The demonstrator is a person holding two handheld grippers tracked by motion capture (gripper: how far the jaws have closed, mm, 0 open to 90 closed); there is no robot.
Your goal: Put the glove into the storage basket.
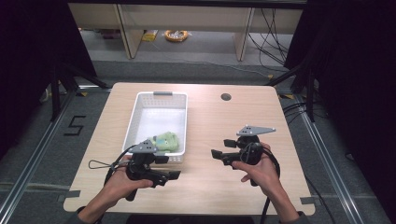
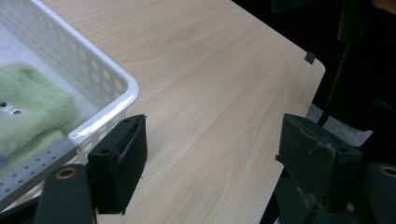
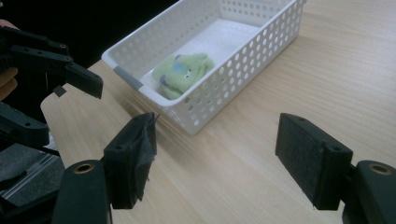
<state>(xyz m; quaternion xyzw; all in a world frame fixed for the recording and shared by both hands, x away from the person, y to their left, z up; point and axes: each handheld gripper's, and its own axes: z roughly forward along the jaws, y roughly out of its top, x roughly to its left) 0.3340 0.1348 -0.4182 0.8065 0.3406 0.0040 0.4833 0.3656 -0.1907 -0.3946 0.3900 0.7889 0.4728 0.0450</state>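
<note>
A green plush toy [image 1: 166, 141] lies inside the white basket [image 1: 161, 95], at the end nearest the person, with the rest of the basket floor bare. The basket's long axis runs away from the person across the bench [image 1: 224, 126]. The left claw [image 1: 173, 175] hovers just beside the basket's near end, jaws spread with nothing between them, pointing toward the middle of the bench rather than at the toy; in the left gripper view the basket's corner sits close to the left-hand jaw and the toy [image 2: 28, 107] lies just beyond the wall. The right claw [image 1: 215, 153] hangs over open bench well to the right of the basket, jaws likewise spread and empty, aimed leftward at the basket's long side. The left claw is plainly the nearer one; to reach the toy it would likely need to rise over the rim and turn inward. From above, the left gripper's body covers part of the toy, and its shape is hard to read; the right gripper view shows small eyes on the toy [image 3: 183, 73], but its lower half sits behind the pierced wall.
</note>
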